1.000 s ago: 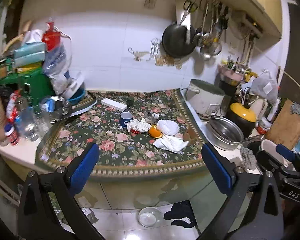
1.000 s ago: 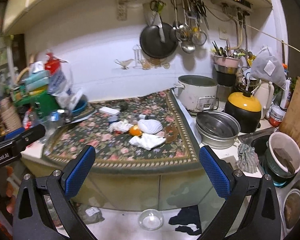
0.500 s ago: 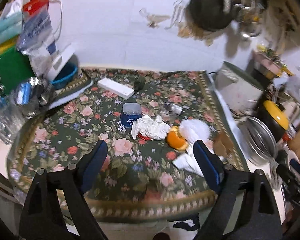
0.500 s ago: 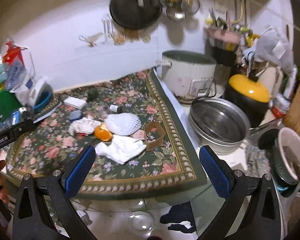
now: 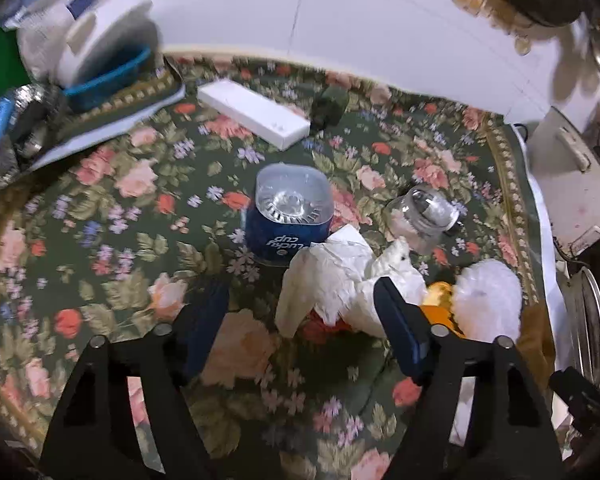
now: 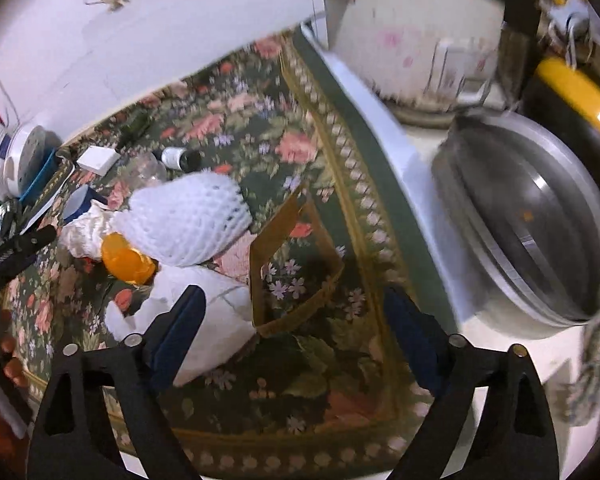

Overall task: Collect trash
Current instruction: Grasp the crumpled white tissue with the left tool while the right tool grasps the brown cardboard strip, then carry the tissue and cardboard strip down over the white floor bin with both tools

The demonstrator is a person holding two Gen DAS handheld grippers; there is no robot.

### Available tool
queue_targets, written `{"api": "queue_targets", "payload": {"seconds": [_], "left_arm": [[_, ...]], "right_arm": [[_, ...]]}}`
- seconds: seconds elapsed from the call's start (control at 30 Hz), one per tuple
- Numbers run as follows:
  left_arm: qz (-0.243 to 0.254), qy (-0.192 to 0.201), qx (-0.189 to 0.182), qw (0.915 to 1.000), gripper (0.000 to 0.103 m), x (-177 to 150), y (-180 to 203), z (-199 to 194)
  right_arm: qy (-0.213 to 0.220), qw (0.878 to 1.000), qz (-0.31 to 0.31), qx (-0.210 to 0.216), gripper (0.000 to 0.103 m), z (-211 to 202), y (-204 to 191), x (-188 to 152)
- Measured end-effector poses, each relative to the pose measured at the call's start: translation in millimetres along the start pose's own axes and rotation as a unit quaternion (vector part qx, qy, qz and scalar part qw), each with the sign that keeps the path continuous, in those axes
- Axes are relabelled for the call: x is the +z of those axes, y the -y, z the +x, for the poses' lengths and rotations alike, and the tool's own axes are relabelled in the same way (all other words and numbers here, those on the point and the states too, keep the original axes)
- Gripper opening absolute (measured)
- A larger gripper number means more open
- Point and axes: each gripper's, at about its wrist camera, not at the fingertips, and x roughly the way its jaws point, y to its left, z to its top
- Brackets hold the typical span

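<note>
Lower centre of left view: left gripper (image 5: 302,322) hanging spread wide, holding nothing, just short of crumpled tissue (image 5: 340,280) beside blue cup (image 5: 288,216). Right gripper (image 6: 296,320) also gaping, empty, straddling cardboard band (image 6: 296,264). Risking snagging floral cloth (image 5: 120,208) or toppling glass jar (image 5: 420,216) if closing low.

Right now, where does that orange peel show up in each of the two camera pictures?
Left wrist view: the orange peel sits lower right, partly hidden behind the right finger of the left gripper.
Right wrist view: it lies at left.
Shared landmark: the white foam net, touching the peel in both.
</note>
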Motion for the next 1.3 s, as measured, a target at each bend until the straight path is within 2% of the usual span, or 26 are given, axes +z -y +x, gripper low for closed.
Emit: {"api": "queue_targets", "payload": {"seconds": [0.13,0.2,0.27,0.33,0.4,0.47,0.53,0.63,0.93,1.1,1.3], "left_arm": [[-0.004,-0.015,-0.013,0.9998,0.067,0,2,17],[0.001,-0.024,-0.021,0.9995,0.057,-1,6,24],[0.004,-0.028,-0.031,0.9991,0.051,-2,10,27],[0.007,-0.029,-0.038,0.9988,0.043,-3,13,27],[0.012,-0.030,-0.044,0.9985,0.036,-4,16,25],[0.020,-0.032,-0.050,0.9980,0.032,-4,18,23],[0.029,-0.030,-0.051,0.9978,0.029,-4,18,18],[0.039,-0.024,-0.046,0.9979,0.026,-3,17,9],[0.086,0.024,-0.047,0.9949,0.024,5,5,-52],[0.112,0.047,-0.062,0.9907,0.024,5,-6,-95],[0.149,0.061,-0.099,0.9819,0.024,-12,-18,-146]], "right_arm": [[-0.015,1.000,0.012,0.007,0.077,16,2,1],[-0.017,1.000,0.019,0.008,0.069,20,4,2],[-0.016,1.000,0.025,0.010,0.063,22,7,4],[-0.018,0.999,0.029,0.011,0.051,24,9,4],[-0.019,0.999,0.033,0.014,0.046,25,10,4],[-0.012,0.999,0.034,0.008,0.042,22,11,4],[-0.008,0.999,0.033,0.004,0.031,19,9,4],[0.006,1.000,0.027,-0.005,0.022,10,6,3],[0.072,0.996,0.027,-0.037,0.015,-35,-14,2],[0.113,0.992,0.032,-0.042,0.015,-68,-35,-7],[0.157,0.986,0.028,-0.044,0.015,-113,-65,-35]]}}
